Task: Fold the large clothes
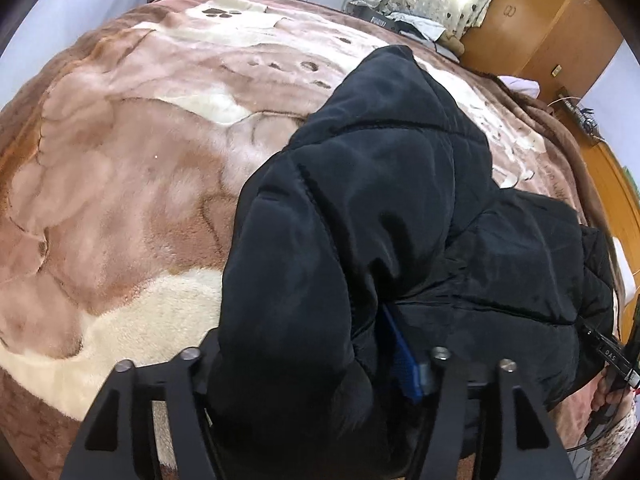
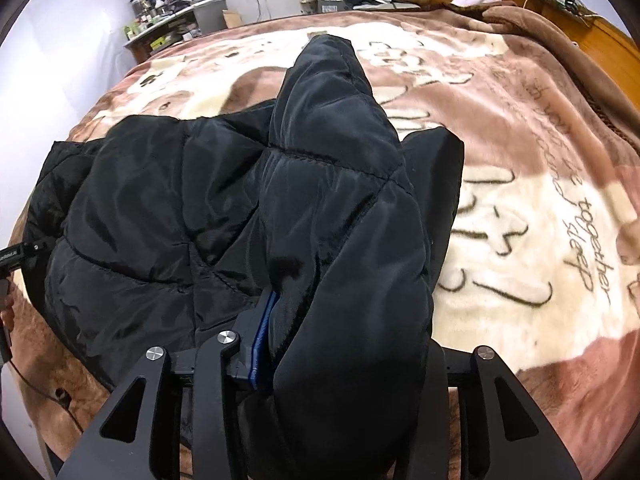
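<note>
- A bedroom: a bed fills both views, with an orange-brown wooden wardrobe (image 1: 552, 20) at 1 o'clock in the left view and a cluttered grey shelf unit (image 2: 176, 20) at 11 o'clock in the right view.
- The work surface is a plush brown-and-cream fleece blanket (image 1: 120, 168) printed with paw marks and script lettering, spread over the whole bed.
- The task's garment, a black quilted puffer jacket (image 1: 380, 208), lies on the blanket; in the left view its bulk runs from centre towards 4 o'clock, and in the right view from centre towards 9 o'clock.
- A padded black sleeve or flap (image 2: 344, 200) rises out of each gripper towards 12 o'clock.
- The left gripper (image 1: 316, 376) has its jaws closed on a thick fold of jacket, with a blue pad showing at the inner finger.
- The right gripper (image 2: 332, 344) likewise clamps a bunched fold, its blue pad pressed against the fabric.
- Risks, as I judge them: the slick, puffy shell could slide out of either grip under the jacket's weight; uneven pulling could twist the fold; trapped air may spring the layers apart.
</note>
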`<state>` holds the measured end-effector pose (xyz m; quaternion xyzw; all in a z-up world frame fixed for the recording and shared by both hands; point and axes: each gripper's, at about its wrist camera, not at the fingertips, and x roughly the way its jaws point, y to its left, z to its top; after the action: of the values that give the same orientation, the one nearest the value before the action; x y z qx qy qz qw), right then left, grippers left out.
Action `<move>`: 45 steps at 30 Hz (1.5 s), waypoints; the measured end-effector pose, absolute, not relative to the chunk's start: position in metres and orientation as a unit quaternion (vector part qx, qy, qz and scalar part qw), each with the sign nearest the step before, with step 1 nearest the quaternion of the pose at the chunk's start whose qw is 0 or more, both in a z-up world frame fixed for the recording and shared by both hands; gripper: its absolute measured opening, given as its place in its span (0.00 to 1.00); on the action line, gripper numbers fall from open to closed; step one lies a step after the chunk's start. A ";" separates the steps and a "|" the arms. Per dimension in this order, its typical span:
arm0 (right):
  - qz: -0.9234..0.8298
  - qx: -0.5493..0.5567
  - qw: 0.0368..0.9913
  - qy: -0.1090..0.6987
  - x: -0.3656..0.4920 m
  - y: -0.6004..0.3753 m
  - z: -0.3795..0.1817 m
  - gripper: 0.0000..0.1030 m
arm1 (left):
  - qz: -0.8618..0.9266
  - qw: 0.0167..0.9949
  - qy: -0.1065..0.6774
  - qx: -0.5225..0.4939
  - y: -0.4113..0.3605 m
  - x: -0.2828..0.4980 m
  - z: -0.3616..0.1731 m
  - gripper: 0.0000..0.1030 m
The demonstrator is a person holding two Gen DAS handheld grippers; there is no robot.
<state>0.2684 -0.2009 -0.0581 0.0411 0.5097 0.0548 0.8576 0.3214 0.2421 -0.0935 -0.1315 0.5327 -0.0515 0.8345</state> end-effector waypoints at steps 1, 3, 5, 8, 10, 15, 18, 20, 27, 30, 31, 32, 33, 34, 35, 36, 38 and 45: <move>0.054 0.043 0.857 0.511 0.269 -0.202 -0.060 0.45 | -0.052 0.833 0.534 -0.135 0.243 0.322 -0.095 0.66; 0.053 0.054 0.854 0.515 0.272 -0.207 -0.062 0.47 | -0.050 0.830 0.536 -0.143 0.245 0.323 -0.097 0.69; 0.048 0.067 0.852 0.517 0.273 -0.211 -0.062 0.52 | -0.037 0.832 0.535 -0.142 0.248 0.322 -0.097 0.80; 0.038 0.073 0.852 0.518 0.274 -0.216 -0.061 0.60 | -0.025 0.830 0.535 -0.159 0.258 0.318 -0.097 0.82; 0.025 0.069 0.855 0.514 0.271 -0.217 -0.057 0.65 | -0.020 0.829 0.534 -0.166 0.262 0.313 -0.095 0.82; -0.017 0.056 0.872 0.485 0.257 -0.227 -0.036 0.72 | -0.009 0.837 0.524 -0.155 0.265 0.295 -0.079 0.82; -0.046 0.023 0.892 0.450 0.245 -0.227 -0.014 0.72 | 0.001 0.844 0.514 -0.154 0.265 0.284 -0.064 0.82; -0.045 0.032 0.897 0.439 0.236 -0.229 0.000 0.72 | 0.009 0.849 0.506 -0.155 0.268 0.276 -0.054 0.82; -0.033 0.037 0.909 0.414 0.199 -0.222 0.025 0.72 | 0.004 0.863 0.484 -0.146 0.265 0.237 -0.017 0.82; -0.031 0.039 0.910 0.411 0.187 -0.215 0.028 0.72 | 0.005 0.870 0.474 -0.137 0.256 0.220 -0.005 0.82; -0.031 0.040 0.912 0.408 0.181 -0.212 0.030 0.72 | 0.002 0.871 0.473 -0.134 0.251 0.214 -0.002 0.82; -0.028 0.042 0.913 0.405 0.175 -0.209 0.031 0.72 | 0.003 0.871 0.473 -0.130 0.248 0.209 0.000 0.82; -0.025 0.044 0.913 0.405 0.170 -0.206 0.032 0.72 | 0.004 0.873 0.473 -0.121 0.242 0.203 0.002 0.82; -0.022 0.045 0.913 0.405 0.166 -0.204 0.032 0.72 | 0.003 0.876 0.469 -0.114 0.236 0.196 0.004 0.82; -0.018 0.046 0.913 0.404 0.161 -0.202 0.033 0.72 | 0.003 0.879 0.463 -0.111 0.231 0.189 0.006 0.82; -0.017 0.047 0.914 0.403 0.154 -0.197 0.034 0.72 | 0.001 0.880 0.462 -0.111 0.226 0.181 0.007 0.82; -0.014 0.044 0.915 0.401 0.143 -0.191 0.034 0.72 | 0.002 0.881 0.461 -0.101 0.214 0.168 0.008 0.82; 0.002 0.029 0.918 0.396 0.102 -0.158 0.035 0.72 | 0.019 0.901 0.429 -0.056 0.169 0.112 0.015 0.82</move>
<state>0.1018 -0.1581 0.0350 0.0290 0.3958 0.0023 0.9179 0.1119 0.1688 0.0150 -0.0561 0.4295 0.0186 0.9011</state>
